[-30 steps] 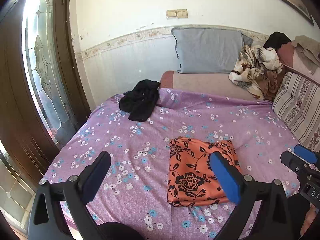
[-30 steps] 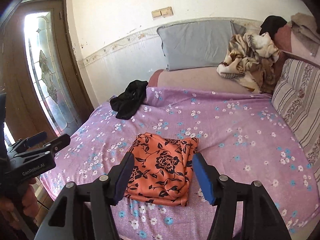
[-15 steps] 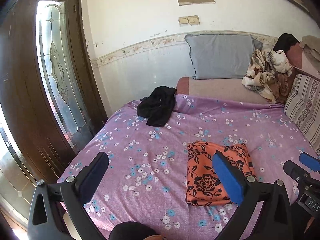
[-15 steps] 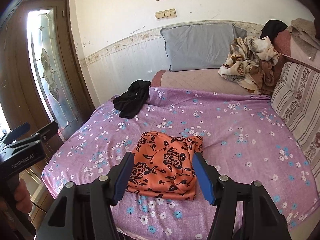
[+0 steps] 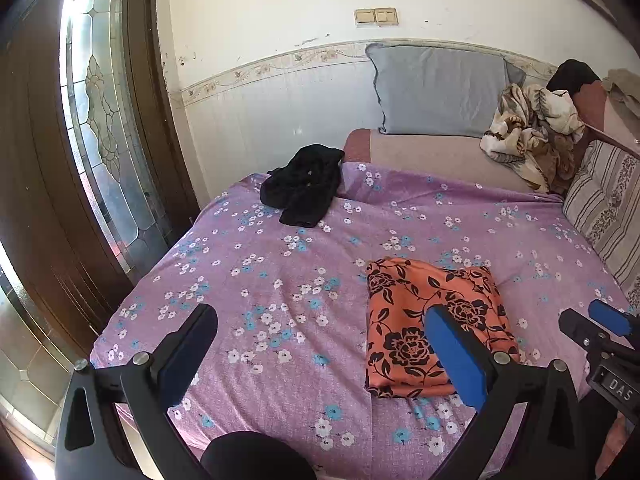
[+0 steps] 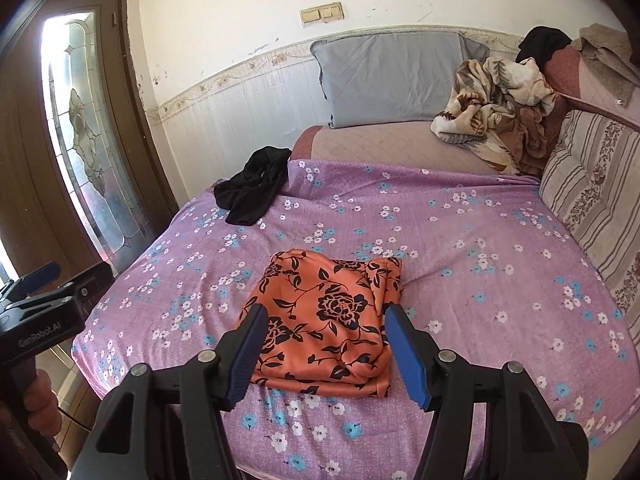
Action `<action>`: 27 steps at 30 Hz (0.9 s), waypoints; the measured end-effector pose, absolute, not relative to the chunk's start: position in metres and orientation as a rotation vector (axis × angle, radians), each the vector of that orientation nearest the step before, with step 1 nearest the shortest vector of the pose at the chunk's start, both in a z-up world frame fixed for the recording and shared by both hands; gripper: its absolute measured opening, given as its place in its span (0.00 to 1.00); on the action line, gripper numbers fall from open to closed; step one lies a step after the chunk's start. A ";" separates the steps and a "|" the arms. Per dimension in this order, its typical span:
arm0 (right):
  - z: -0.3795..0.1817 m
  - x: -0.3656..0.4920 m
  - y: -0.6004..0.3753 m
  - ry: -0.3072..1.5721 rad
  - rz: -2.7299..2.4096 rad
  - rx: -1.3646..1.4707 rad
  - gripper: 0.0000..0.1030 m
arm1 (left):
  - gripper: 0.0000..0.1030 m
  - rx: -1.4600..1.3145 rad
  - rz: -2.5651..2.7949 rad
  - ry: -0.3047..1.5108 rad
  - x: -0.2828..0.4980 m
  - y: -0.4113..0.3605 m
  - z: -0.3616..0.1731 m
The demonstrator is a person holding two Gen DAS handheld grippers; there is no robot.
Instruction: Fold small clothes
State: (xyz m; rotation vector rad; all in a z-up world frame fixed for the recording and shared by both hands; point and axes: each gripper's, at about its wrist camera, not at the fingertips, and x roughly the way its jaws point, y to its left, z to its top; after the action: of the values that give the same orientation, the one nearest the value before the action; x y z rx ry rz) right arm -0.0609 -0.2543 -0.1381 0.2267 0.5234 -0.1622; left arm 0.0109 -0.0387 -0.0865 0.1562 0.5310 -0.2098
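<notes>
- Orange cloth with black flowers (image 6: 326, 322) is seen folded into a neat rectangle on the purple flowered bed sheet (image 6: 460, 232), near the front edge of the bed; this piece is judged to be finished.
- A black garment (image 5: 306, 188) is left crumpled at the far left corner of the sheet, well apart from the orange cloth, so the step in hand is judged to be the change from the finished piece to the next one.
- The left claw (image 5: 320, 344) is held wide open above the sheet, and nothing is gripped by it.
- The right claw (image 6: 324, 344) is also held open and empty, with the folded cloth seen between its two fingers but not touched, as far as can be judged.
- For the next move, a long reach toward the far left corner is called for; the black garment must then be taken by an edge, brought to a free part of the sheet and spread flat before any fold is made.
- In the right wrist view, the body of the left claw and a part of the hand (image 6: 40, 404) that holds it are shown at the left border; these are not shown in the left wrist view.
- In the left wrist view, the tip of the right claw is shown at the right border, and more of the glass door (image 5: 100, 128) is seen.
</notes>
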 end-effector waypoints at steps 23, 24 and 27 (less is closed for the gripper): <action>-0.134 -0.048 -0.255 0.445 -0.236 0.150 0.63 | 1.00 0.145 -0.276 0.479 0.005 -0.028 -0.086; -0.133 -0.048 -0.256 0.441 -0.239 0.146 0.63 | 1.00 0.142 -0.277 0.475 0.005 -0.027 -0.085; -0.132 -0.047 -0.257 0.437 -0.252 0.138 0.63 | 1.00 0.129 -0.281 0.467 0.004 -0.026 -0.082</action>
State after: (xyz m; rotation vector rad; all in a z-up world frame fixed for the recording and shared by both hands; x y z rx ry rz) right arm -0.0474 -0.2573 -0.1322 0.1379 0.4374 -0.2519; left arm 0.0044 -0.0261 -0.0818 0.1294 0.4666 -0.2813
